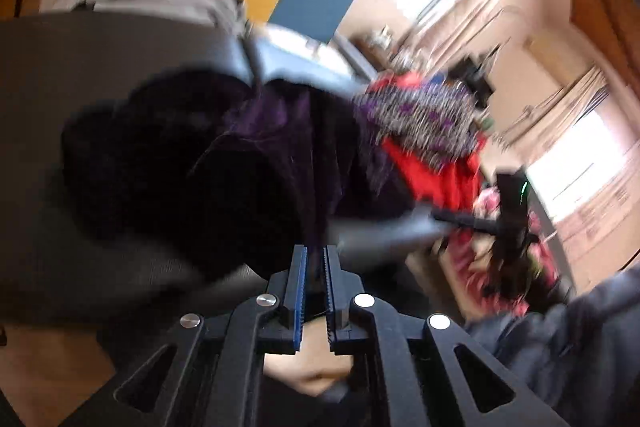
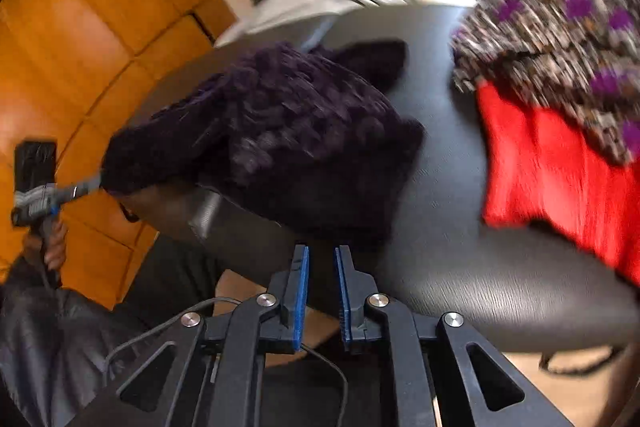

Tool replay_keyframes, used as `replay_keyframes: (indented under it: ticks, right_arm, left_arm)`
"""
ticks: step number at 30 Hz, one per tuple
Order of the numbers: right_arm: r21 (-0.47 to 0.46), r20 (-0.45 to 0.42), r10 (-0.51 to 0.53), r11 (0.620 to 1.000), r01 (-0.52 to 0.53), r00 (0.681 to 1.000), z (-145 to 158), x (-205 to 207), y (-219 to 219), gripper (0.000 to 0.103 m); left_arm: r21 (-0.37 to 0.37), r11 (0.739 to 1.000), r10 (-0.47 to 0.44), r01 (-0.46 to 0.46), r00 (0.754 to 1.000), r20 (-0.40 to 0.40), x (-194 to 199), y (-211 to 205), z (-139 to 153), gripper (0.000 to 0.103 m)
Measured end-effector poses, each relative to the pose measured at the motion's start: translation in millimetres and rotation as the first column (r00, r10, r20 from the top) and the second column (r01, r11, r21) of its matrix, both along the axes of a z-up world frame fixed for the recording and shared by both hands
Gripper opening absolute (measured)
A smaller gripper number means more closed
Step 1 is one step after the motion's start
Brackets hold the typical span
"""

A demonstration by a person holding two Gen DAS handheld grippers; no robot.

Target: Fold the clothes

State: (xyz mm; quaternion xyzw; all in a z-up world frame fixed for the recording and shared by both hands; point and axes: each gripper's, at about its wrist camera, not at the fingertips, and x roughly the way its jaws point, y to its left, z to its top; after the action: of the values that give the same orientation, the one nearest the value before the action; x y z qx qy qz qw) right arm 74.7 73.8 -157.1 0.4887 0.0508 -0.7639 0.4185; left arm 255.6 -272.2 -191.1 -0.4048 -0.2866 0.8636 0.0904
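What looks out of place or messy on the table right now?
The dark purple knit lies bunched, its near edge hanging over the grey table rim, pinched by the left gripper. The red cloth and patterned cloth sit heaped and unfolded. The right gripper is open.

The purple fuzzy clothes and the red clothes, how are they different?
The purple knit garment is very dark and looks bumpy and fuzzy; the red garment is bright and looks smooth with soft folds. The left gripper is shut on the purple one, while neither gripper touches the red one. The red one has a patterned cloth lying over it; the purple one has nothing on top. Both lie on the grey table.
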Motion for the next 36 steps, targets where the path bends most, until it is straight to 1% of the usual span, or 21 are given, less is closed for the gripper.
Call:
replay_keyframes:
  ticks: [2,3,4,6,8,10,11,13,17,18,19,20,21,22,23,24,27,29,31,34,36]
  right_arm:
    - [0.005,0.005,-0.036,0.999,0.036,0.999,-1.1,-2.4,0.8,0.018]
    - [-0.009,0.007,-0.054,0.999,0.054,0.999,1.2,-4.3,-0.6,0.024]
    - [-0.029,0.023,-0.077,0.997,0.077,0.997,3.6,-8.9,-6.2,0.043]
    - [-0.063,-0.011,-0.077,0.995,0.076,0.997,11.8,-11.3,-25.1,0.063]
    - [-0.096,-0.048,-0.077,0.993,0.072,0.996,20.2,-13.4,-44.2,0.065]
    - [-0.097,-0.096,-0.062,0.994,0.053,0.993,25.3,-14.8,-70.0,0.081]
    - [-0.095,-0.124,-0.051,0.995,0.039,0.991,26.9,-14.9,-83.5,0.083]
    - [-0.066,-0.184,-0.017,0.998,0.005,0.983,28.5,-16.5,-115.7,0.092]
    - [0.059,-0.284,0.016,0.998,0.001,0.959,20.0,-27.6,-165.5,0.093]
    - [0.087,-0.293,0.020,0.996,0.006,0.956,16.2,-31.0,-173.0,0.093]
    - [0.116,-0.302,0.024,0.993,0.012,0.953,12.4,-34.4,-180.5,0.088]
    - [0.144,-0.311,0.028,0.989,0.018,0.950,8.5,-37.9,-188.0,0.076]
    - [0.145,-0.308,0.024,0.989,0.022,0.951,6.5,-39.0,-187.6,0.039]
    - [0.144,-0.302,0.019,0.989,0.026,0.953,4.5,-40.0,-186.5,0.024]
    - [0.142,-0.297,0.013,0.989,0.030,0.955,2.6,-40.9,-185.4,0.023]
    - [0.109,-0.271,0.004,0.994,0.027,0.962,2.7,-41.8,-179.2,0.017]
    - [0.044,-0.243,0.009,0.999,0.002,0.970,13.8,-32.0,-154.7,0.015]
    - [-0.028,-0.190,0.081,0.996,-0.088,0.978,26.0,-15.5,-132.3,0.015]
    - [-0.089,-0.140,0.188,0.976,-0.201,0.972,36.8,3.9,-110.8,0.015]
    - [0.018,-0.086,0.368,0.930,-0.367,0.926,34.6,42.1,-85.5,0.015]
    - [0.124,-0.019,0.409,0.907,-0.403,0.912,19.6,54.4,-70.0,0.015]
  left_arm:
    - [0.010,1.000,0.003,-0.003,0.999,0.033,3.6,-1.2,-7.2,0.006]
    - [0.022,1.000,0.019,-0.020,0.999,0.031,8.6,-4.7,-6.6,0.006]
    - [0.037,0.999,0.039,-0.039,0.999,0.015,11.4,-9.6,-1.8,0.008]
    - [0.062,0.994,0.097,-0.094,0.995,-0.038,12.0,-20.8,10.5,0.014]
    - [0.096,0.983,0.163,-0.155,0.983,-0.079,9.2,-35.3,21.8,0.021]
    - [0.059,0.974,0.223,-0.218,0.970,-0.098,-1.8,-44.5,28.4,0.025]
    - [0.039,0.967,0.253,-0.250,0.962,-0.107,-7.5,-49.0,31.6,0.030]
    - [-0.005,0.961,0.274,-0.275,0.958,-0.085,-27.1,-52.6,29.6,0.034]
    - [-0.089,0.968,0.236,-0.235,0.972,0.000,-64.5,-54.3,8.1,0.037]
    - [-0.114,0.967,0.232,-0.228,0.973,0.022,-69.7,-55.0,1.8,0.037]
    - [-0.148,0.966,0.220,-0.210,0.974,0.049,-77.2,-50.1,-3.2,0.037]
    - [-0.181,0.965,0.207,-0.191,0.975,0.076,-84.9,-44.6,-7.9,0.034]
    - [-0.204,0.963,0.194,-0.175,0.978,0.082,-87.4,-39.4,-10.2,0.034]
    - [-0.224,0.962,0.182,-0.159,0.980,0.085,-89.3,-34.1,-12.3,0.031]
    - [-0.245,0.959,0.169,-0.143,0.982,0.090,-91.1,-28.9,-14.3,0.021]
    - [-0.262,0.955,0.163,-0.137,0.983,0.082,-90.1,-24.5,-13.9,0.019]
    - [-0.222,0.965,0.161,-0.142,0.984,0.072,-76.3,-28.9,-10.2,0.012]
    - [-0.168,0.974,0.164,-0.154,0.985,0.047,-60.2,-35.7,-4.1,0.011]
    - [-0.130,0.977,0.173,-0.168,0.984,0.033,-42.8,-43.2,1.5,0.011]
    - [-0.078,0.978,0.197,-0.195,0.980,0.021,-15.1,-60.1,9.7,0.011]
    - [-0.064,0.971,0.231,-0.230,0.973,0.018,-8.8,-66.9,12.7,0.011]
